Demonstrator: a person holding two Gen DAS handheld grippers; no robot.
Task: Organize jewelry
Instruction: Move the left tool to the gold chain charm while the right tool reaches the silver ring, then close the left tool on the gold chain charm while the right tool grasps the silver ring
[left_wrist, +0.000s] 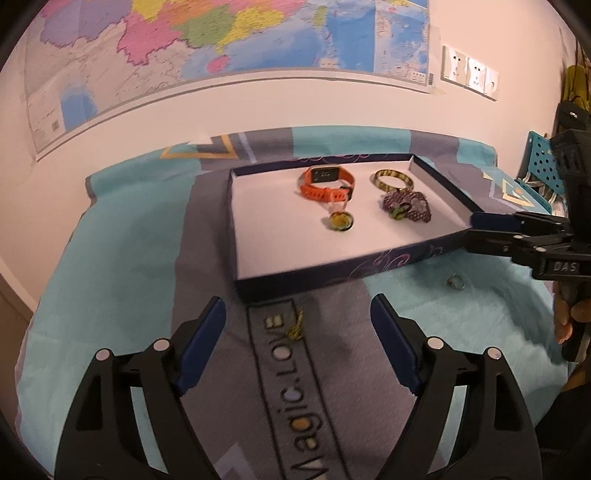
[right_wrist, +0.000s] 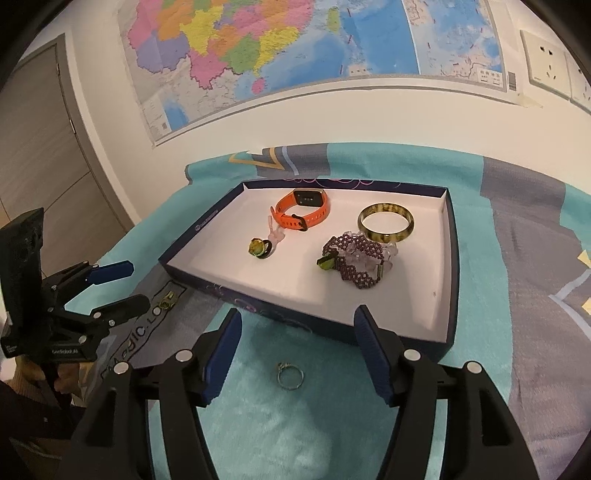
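A shallow dark-blue box (left_wrist: 325, 271) (right_wrist: 448, 236) with a white floor lies on the blanket. In it are an orange watch (left_wrist: 327, 182) (right_wrist: 304, 210), a yellow-green bangle (left_wrist: 393, 180) (right_wrist: 386, 223), a purple beaded bracelet (left_wrist: 408, 206) (right_wrist: 354, 262) and a yellow-stone ring (left_wrist: 341, 220) (right_wrist: 260, 249). A small yellow-green earring (left_wrist: 295, 328) (right_wrist: 166, 301) lies on the blanket before the box, between my open left gripper's (left_wrist: 297, 314) (right_wrist: 129, 286) fingers. A thin silver ring (right_wrist: 290, 375) (left_wrist: 456, 282) lies on the blanket between my open right gripper's (right_wrist: 297, 325) (left_wrist: 476, 229) fingers.
The box sits on a teal and grey blanket (left_wrist: 122, 266) (right_wrist: 517, 280) with lettering. A wall map (left_wrist: 221, 40) (right_wrist: 280, 48) hangs behind, with wall sockets (left_wrist: 469, 72) (right_wrist: 546, 66) to its right. A door (right_wrist: 40, 155) stands at far left.
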